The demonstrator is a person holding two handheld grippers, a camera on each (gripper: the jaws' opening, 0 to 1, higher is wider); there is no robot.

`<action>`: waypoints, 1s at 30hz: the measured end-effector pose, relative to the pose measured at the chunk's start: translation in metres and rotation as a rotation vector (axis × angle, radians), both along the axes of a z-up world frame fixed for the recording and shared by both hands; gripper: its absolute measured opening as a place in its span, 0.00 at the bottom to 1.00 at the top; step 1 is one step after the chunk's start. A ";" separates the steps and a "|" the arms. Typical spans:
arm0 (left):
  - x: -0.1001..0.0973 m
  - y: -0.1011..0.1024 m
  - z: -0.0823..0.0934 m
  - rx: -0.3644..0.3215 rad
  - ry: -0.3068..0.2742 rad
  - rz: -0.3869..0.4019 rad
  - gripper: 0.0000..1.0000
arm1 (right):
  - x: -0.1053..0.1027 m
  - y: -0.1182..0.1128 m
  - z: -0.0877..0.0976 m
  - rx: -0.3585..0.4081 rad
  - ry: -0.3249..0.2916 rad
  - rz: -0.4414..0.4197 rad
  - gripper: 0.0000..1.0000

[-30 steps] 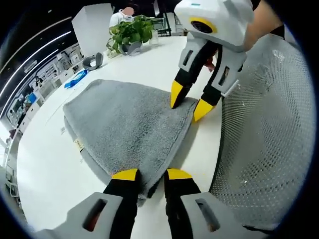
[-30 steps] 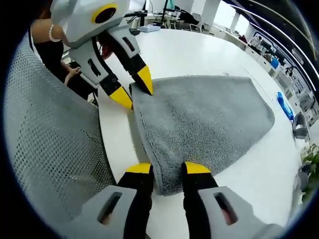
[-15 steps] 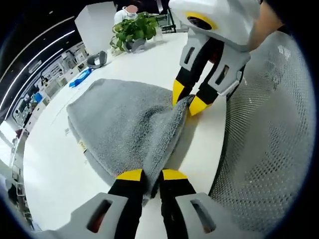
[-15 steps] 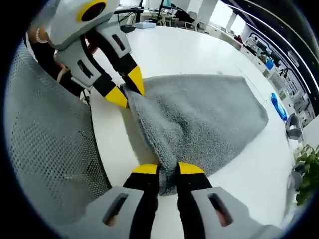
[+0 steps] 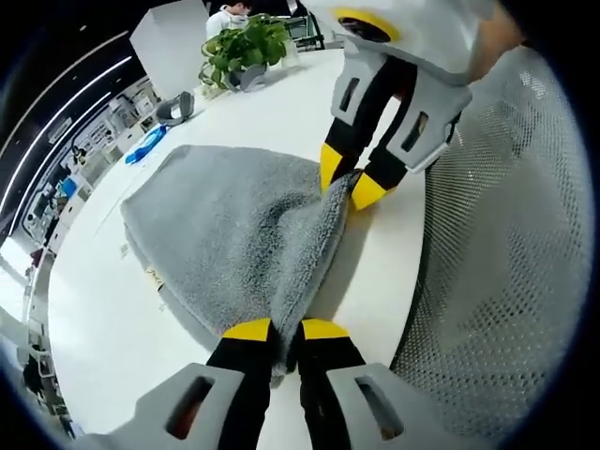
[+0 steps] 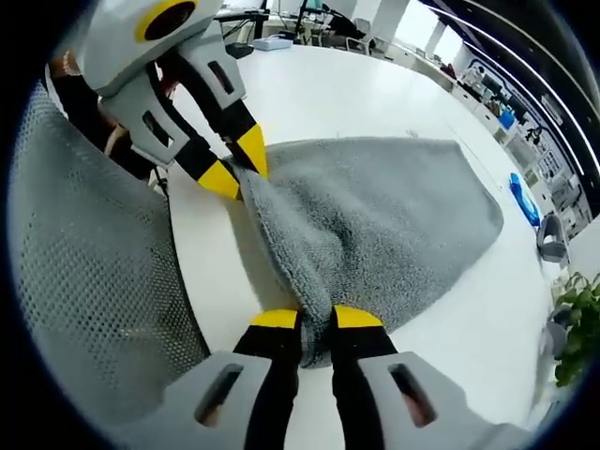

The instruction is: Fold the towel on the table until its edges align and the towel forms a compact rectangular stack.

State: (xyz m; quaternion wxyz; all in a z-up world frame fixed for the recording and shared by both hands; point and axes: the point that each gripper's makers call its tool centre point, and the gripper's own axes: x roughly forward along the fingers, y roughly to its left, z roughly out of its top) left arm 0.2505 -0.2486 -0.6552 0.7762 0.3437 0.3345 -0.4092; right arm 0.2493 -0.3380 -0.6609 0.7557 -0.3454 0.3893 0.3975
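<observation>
A grey towel (image 5: 230,234) (image 6: 375,234) lies folded on the white table (image 5: 103,347) (image 6: 356,103), its near edge raised into a ridge between the two grippers. My left gripper (image 5: 285,330) is shut on one near corner of the towel. My right gripper (image 6: 317,318) is shut on the other near corner. In the left gripper view the right gripper (image 5: 342,183) comes in from above, pinching its corner. In the right gripper view the left gripper (image 6: 236,165) enters from the upper left, pinching its corner.
A grey mesh chair back (image 5: 506,244) (image 6: 84,272) stands right beside the table edge near both grippers. A potted plant (image 5: 246,47), a blue object (image 5: 143,147) (image 6: 525,199) and a grey item (image 5: 176,110) (image 6: 557,240) sit at the far side of the table.
Both grippers went from open around the towel's near corners to shut on them. The edge between them has lifted into a ridge.
</observation>
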 end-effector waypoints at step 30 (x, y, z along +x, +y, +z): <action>-0.030 0.004 0.017 0.095 0.217 -0.024 0.08 | -0.025 0.001 0.020 0.031 0.125 -0.011 0.06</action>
